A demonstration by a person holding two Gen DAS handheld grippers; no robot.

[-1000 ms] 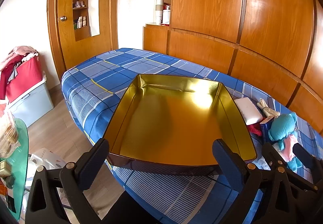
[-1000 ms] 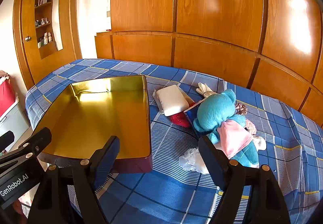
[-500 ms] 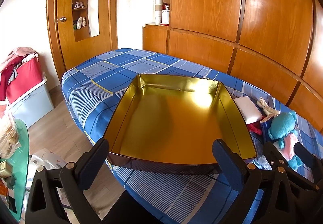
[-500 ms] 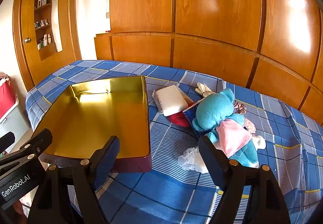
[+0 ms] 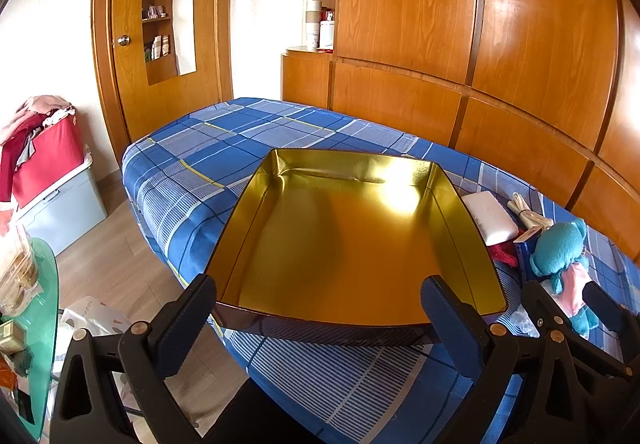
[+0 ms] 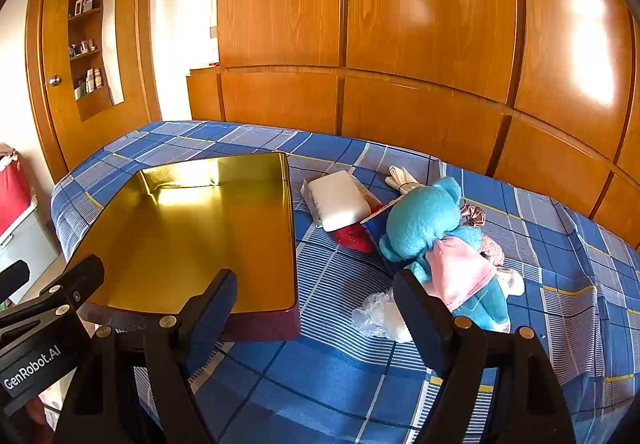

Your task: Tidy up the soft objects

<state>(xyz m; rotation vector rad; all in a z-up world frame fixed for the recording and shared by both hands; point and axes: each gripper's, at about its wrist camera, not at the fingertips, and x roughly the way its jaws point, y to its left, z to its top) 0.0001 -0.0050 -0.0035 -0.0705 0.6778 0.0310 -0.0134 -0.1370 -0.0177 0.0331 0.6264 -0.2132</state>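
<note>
the left gripper (image 5: 318,318) hangs with fingers spread wide at the near rim of the gold tin (image 5: 352,244), which sits toward the bed's (image 6: 400,372) near edge. the right gripper (image 6: 314,314) is spread too, holding nothing. the teal plush (image 6: 436,228), white pad (image 6: 340,199) and crumpled plastic (image 6: 380,314) lie just beside the tin's right side.

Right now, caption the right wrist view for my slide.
Open right gripper hovers above the bed between an empty gold tin and a teal plush bear.
</note>
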